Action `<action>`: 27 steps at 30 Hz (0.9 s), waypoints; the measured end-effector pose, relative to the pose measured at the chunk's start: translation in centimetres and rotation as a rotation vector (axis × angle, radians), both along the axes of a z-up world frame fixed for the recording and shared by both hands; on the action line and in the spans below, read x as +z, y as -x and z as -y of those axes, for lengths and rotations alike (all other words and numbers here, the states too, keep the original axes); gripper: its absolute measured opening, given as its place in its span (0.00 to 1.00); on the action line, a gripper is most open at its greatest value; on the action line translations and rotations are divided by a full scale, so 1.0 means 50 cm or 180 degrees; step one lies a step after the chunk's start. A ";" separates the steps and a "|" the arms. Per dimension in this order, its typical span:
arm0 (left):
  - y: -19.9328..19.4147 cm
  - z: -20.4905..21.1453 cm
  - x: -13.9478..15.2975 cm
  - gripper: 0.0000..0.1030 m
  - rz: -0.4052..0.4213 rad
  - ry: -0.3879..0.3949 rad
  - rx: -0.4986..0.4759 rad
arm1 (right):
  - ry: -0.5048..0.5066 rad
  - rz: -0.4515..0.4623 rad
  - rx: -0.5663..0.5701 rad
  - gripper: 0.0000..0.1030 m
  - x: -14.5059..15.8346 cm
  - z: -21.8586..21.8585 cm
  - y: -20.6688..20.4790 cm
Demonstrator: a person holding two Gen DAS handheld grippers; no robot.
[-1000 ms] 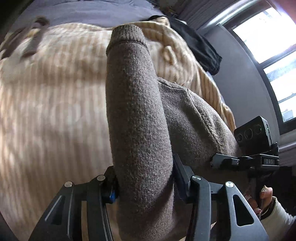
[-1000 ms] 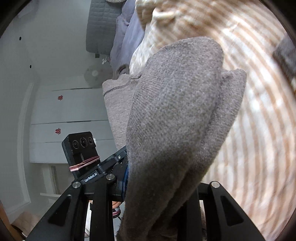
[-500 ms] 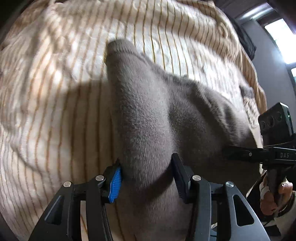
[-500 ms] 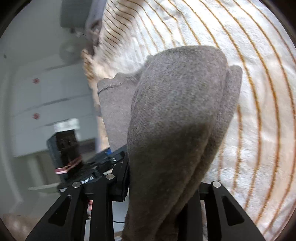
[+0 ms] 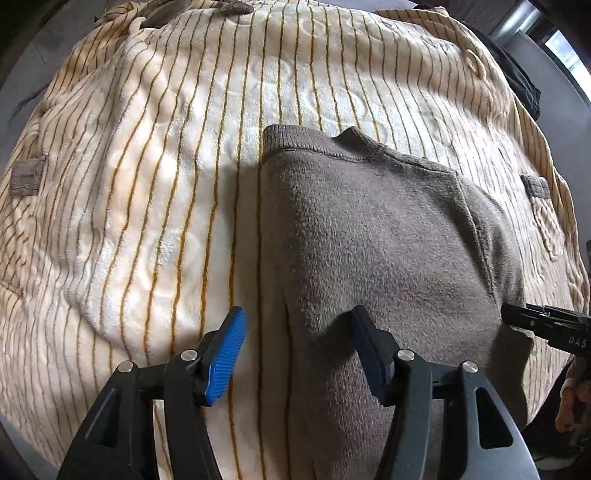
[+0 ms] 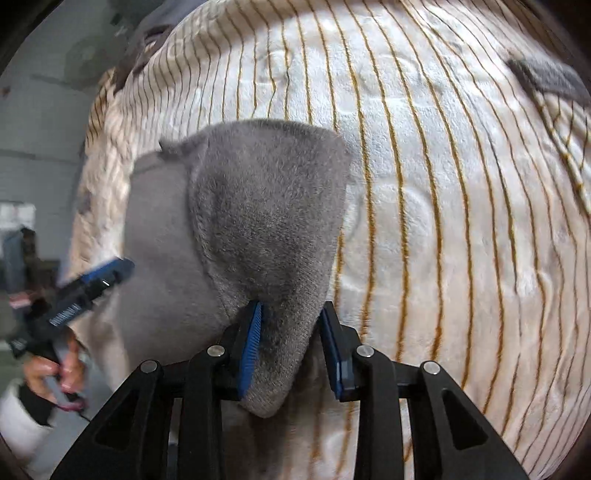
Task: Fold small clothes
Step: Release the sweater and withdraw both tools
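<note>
A grey-brown knit garment (image 5: 376, 236) lies folded on a cream blanket with thin gold stripes (image 5: 147, 184). In the left wrist view my left gripper (image 5: 295, 332) is open, its jaws spread over the garment's near left edge, with the left blue pad (image 5: 225, 354) over the blanket. In the right wrist view the garment (image 6: 258, 214) lies with its near corner bunched between the jaws of my right gripper (image 6: 290, 332). The jaws stand a little apart, still around the cloth. The right gripper also shows in the left wrist view (image 5: 543, 325), and the left one in the right wrist view (image 6: 92, 280).
Small grey-brown pieces lie on the blanket at the left (image 5: 26, 177), right (image 5: 535, 186) and far edge (image 5: 229, 5). A dark cloth (image 5: 521, 85) lies at the far right edge. A grey piece (image 6: 546, 77) lies at the right wrist view's upper right.
Both grippers lowered the hanging garment onto the blanket. My left gripper opened and let go of it. My right gripper's jaws have parted slightly around the corner.
</note>
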State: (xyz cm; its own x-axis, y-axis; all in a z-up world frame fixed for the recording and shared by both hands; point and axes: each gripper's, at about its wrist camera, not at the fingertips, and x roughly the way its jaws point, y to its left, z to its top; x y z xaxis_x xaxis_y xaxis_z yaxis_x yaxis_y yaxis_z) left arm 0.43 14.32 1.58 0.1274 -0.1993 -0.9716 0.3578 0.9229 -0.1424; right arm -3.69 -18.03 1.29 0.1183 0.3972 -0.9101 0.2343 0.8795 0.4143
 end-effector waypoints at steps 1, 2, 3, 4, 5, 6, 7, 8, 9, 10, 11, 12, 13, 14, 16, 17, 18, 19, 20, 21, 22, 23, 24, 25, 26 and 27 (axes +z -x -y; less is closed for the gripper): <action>0.005 -0.002 0.007 0.58 0.0008 -0.0030 -0.0019 | -0.0024 -0.0013 -0.0055 0.34 0.003 0.006 0.005; 0.010 -0.003 0.012 0.58 0.0022 -0.0052 -0.0039 | -0.0049 -0.0030 -0.0104 0.35 0.007 0.014 0.010; 0.018 -0.007 0.019 0.58 0.0038 -0.0074 -0.0067 | -0.0055 -0.0050 -0.0142 0.38 0.010 0.026 0.024; 0.025 -0.009 0.024 0.58 0.0042 -0.0099 -0.0093 | -0.0044 -0.0072 -0.0180 0.39 0.018 0.033 0.031; 0.032 -0.010 0.026 0.58 0.0036 -0.0105 -0.0106 | -0.0048 -0.0087 -0.0204 0.40 0.028 0.039 0.041; 0.038 -0.014 0.030 0.58 0.0026 -0.0111 -0.0119 | -0.0051 -0.0099 -0.0224 0.40 0.031 0.038 0.045; 0.046 -0.017 0.034 0.58 0.0019 -0.0125 -0.0132 | -0.0061 -0.0115 -0.0252 0.42 0.036 0.034 0.045; 0.051 -0.019 0.036 0.58 0.0017 -0.0142 -0.0138 | -0.0069 -0.0120 -0.0264 0.42 0.042 0.041 0.059; 0.060 -0.020 0.040 0.58 0.0021 -0.0182 -0.0152 | -0.0088 -0.0108 -0.0274 0.42 0.052 0.044 0.069; 0.066 -0.021 0.043 0.58 0.0026 -0.0202 -0.0156 | -0.0122 -0.0079 -0.0287 0.42 0.064 0.042 0.078; 0.071 -0.020 0.045 0.58 0.0028 -0.0214 -0.0153 | -0.0157 -0.0039 -0.0297 0.42 0.072 0.035 0.078; 0.078 -0.019 0.047 0.58 0.0006 -0.0220 -0.0143 | -0.0203 -0.0003 -0.0289 0.44 0.083 0.032 0.084; 0.082 -0.019 0.048 0.58 -0.0016 -0.0224 -0.0134 | -0.0232 0.0008 -0.0250 0.45 0.090 0.024 0.088; 0.085 -0.019 0.049 0.58 -0.0036 -0.0227 -0.0122 | -0.0227 0.0006 -0.0204 0.47 0.094 0.012 0.088; 0.094 -0.019 0.053 0.58 -0.0090 -0.0222 -0.0060 | -0.0229 -0.0016 -0.0065 0.49 0.097 -0.016 0.093; 0.097 -0.019 0.054 0.58 -0.0108 -0.0220 -0.0043 | -0.0229 -0.0041 0.0004 0.50 0.095 -0.031 0.093; 0.100 -0.020 0.056 0.58 -0.0130 -0.0222 -0.0021 | -0.0196 -0.0076 0.0072 0.50 0.091 -0.045 0.095; 0.103 -0.020 0.058 0.58 -0.0133 -0.0233 0.0001 | -0.0138 -0.0128 0.0134 0.50 0.084 -0.057 0.098; 0.106 -0.021 0.059 0.58 -0.0127 -0.0253 0.0015 | -0.0097 -0.0170 0.0168 0.50 0.077 -0.066 0.098; 0.109 -0.021 0.060 0.58 -0.0119 -0.0281 0.0026 | -0.0057 -0.0209 0.0189 0.50 0.070 -0.073 0.100; 0.111 -0.022 0.060 0.58 -0.0120 -0.0304 0.0033 | -0.0018 -0.0257 0.0201 0.51 0.062 -0.075 0.105; 0.113 -0.022 0.060 0.58 -0.0125 -0.0315 0.0043 | 0.0012 -0.0315 0.0212 0.51 0.053 -0.075 0.110; 0.115 -0.023 0.061 0.58 -0.0133 -0.0323 0.0052 | 0.0037 -0.0351 0.0219 0.51 0.047 -0.075 0.111; 0.116 -0.024 0.062 0.58 -0.0133 -0.0334 0.0059 | 0.0085 -0.0384 0.0224 0.52 0.043 -0.073 0.115; 0.116 -0.025 0.061 0.58 -0.0131 -0.0347 0.0060 | 0.0117 -0.0403 0.0232 0.54 0.040 -0.070 0.119; 0.117 -0.024 0.062 0.58 -0.0123 -0.0366 0.0056 | 0.0146 -0.0416 0.0236 0.57 0.040 -0.065 0.125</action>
